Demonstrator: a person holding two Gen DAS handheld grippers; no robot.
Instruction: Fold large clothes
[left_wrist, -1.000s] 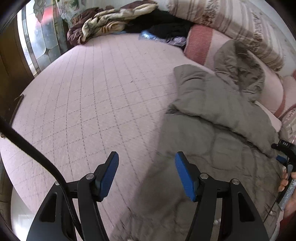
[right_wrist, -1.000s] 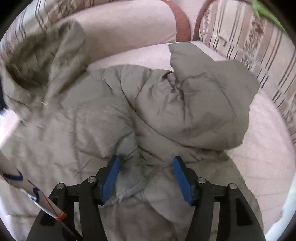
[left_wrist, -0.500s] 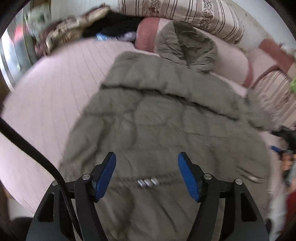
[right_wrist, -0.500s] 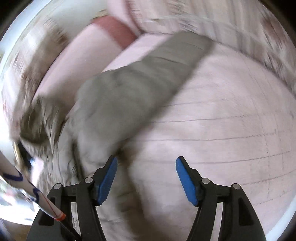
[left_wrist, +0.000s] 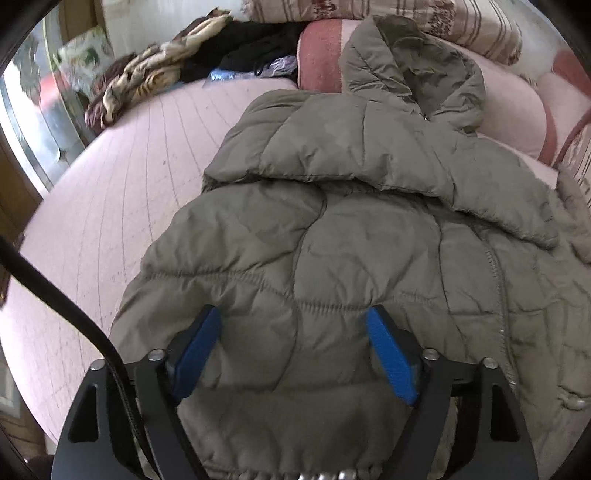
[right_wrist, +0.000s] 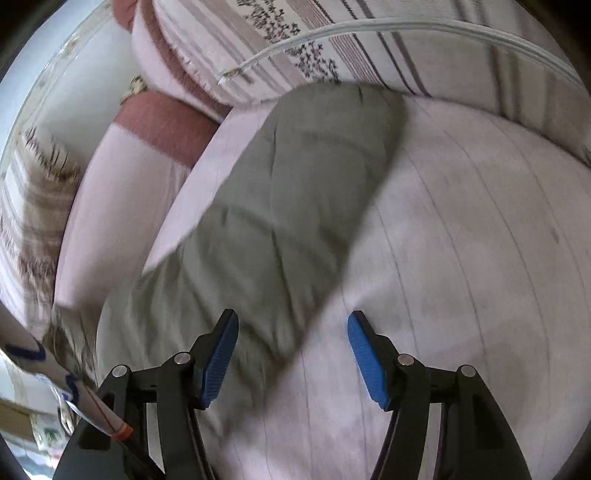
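Both tongs stood spread, pinching nothing: left tongs (left_wrist: 293, 354), jaws just widened, over the jacket (left_wrist: 332, 240) on the bed (left_wrist: 110, 184); right tongs (right_wrist: 291, 354) had swung to its sleeve (right_wrist: 295, 192), likely folded next.

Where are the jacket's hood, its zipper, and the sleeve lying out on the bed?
hood (left_wrist: 417, 62), left wrist view, on its quilted outer fabric.
zipper (left_wrist: 496, 280), left wrist view, midway along the teeth.
sleeve (right_wrist: 295, 192), right wrist view, middle of the sleeve.
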